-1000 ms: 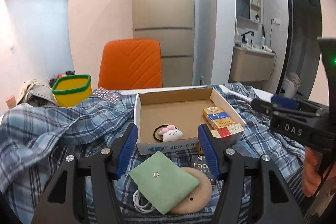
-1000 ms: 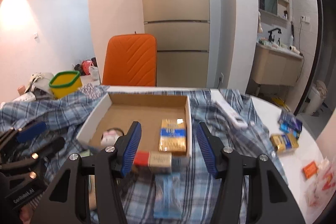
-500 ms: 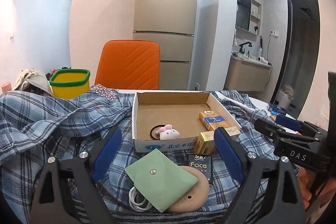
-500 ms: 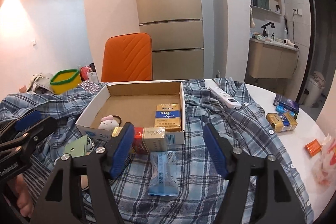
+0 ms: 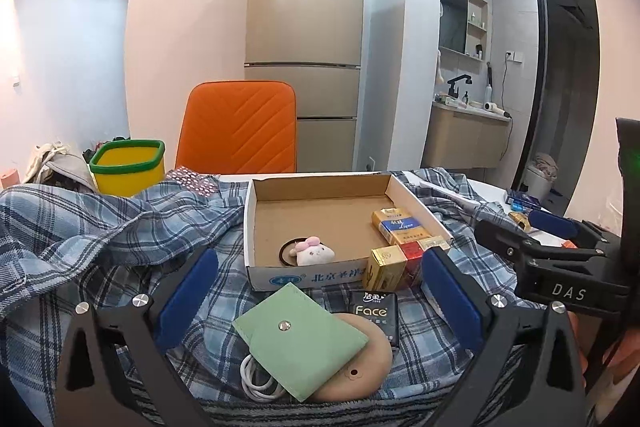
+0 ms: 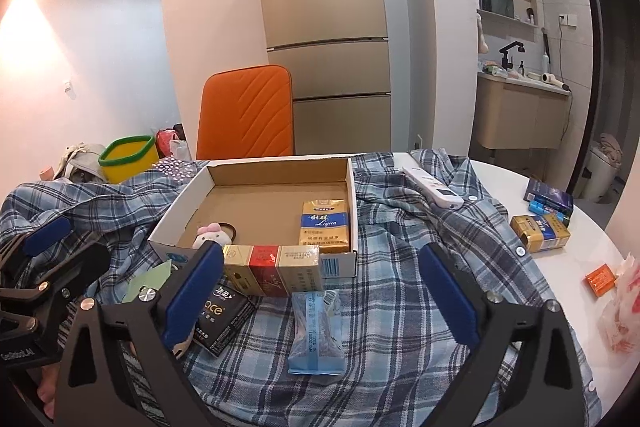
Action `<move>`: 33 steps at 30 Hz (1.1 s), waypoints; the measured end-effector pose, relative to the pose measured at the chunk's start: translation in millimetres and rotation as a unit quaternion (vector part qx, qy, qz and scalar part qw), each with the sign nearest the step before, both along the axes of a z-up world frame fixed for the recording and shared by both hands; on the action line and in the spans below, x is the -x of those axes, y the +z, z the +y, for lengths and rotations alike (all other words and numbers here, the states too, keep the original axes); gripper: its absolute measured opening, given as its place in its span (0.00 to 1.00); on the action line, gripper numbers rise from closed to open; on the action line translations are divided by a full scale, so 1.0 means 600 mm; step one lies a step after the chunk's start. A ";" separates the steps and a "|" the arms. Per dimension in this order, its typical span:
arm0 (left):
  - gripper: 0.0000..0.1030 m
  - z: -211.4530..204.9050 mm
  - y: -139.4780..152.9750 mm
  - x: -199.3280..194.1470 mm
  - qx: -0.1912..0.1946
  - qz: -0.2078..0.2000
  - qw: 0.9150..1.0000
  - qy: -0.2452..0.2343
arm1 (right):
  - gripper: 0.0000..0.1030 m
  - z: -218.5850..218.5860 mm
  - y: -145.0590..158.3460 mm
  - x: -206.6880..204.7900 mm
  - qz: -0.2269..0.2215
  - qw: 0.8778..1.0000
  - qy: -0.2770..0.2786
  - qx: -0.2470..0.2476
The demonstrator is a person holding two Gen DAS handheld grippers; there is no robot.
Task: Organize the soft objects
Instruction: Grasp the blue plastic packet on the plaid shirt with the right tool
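Left wrist view: the left gripper [image 5: 316, 301] has just been opening and stands wide apart over a green felt pouch [image 5: 298, 339], in front of the shallow cardboard box [image 5: 256, 227]. The right gripper [image 6: 320, 291] has also just been opening, jaws wide, a blue plastic packet [image 6: 318, 333] lying loose between them before that box.

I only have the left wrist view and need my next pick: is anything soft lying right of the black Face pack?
Observer: Yes, a light blue tissue packet lies flat on the plaid shirt, in front of the cardboard box.
Operator: Is the right tool on it?
Observer: No. The right tool has just been opening its jaws; the packet shows in the gap, untouched.
Operator: Anything soft further right?
Observer: A crumpled white-and-red bag lies at the white table's right edge.
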State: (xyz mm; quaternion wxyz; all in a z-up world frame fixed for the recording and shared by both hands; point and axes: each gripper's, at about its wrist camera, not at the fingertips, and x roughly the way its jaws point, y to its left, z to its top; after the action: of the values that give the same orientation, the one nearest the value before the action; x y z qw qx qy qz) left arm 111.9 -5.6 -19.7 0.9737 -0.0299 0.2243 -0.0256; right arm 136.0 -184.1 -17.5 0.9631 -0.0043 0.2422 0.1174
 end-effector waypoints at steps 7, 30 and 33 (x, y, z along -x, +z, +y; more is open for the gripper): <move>1.00 0.009 -0.004 -0.006 0.010 0.011 1.000 0.002 | 0.95 -0.004 -0.002 -0.005 0.012 1.000 -0.003 -0.004; 1.00 0.037 -0.074 -0.077 0.049 0.154 0.987 0.022 | 0.34 0.025 -0.106 -0.087 0.216 0.975 0.027 0.052; 1.00 0.038 -0.075 -0.079 0.049 0.156 0.986 0.021 | 0.33 0.026 -0.120 -0.096 0.244 0.968 0.033 0.052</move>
State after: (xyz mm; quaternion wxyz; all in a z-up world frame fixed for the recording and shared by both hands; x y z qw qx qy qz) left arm 159.2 17.1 -64.8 0.9244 -0.0864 0.3713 -0.0108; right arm 193.7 -168.6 -89.6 0.8688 -0.0332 0.4755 0.1337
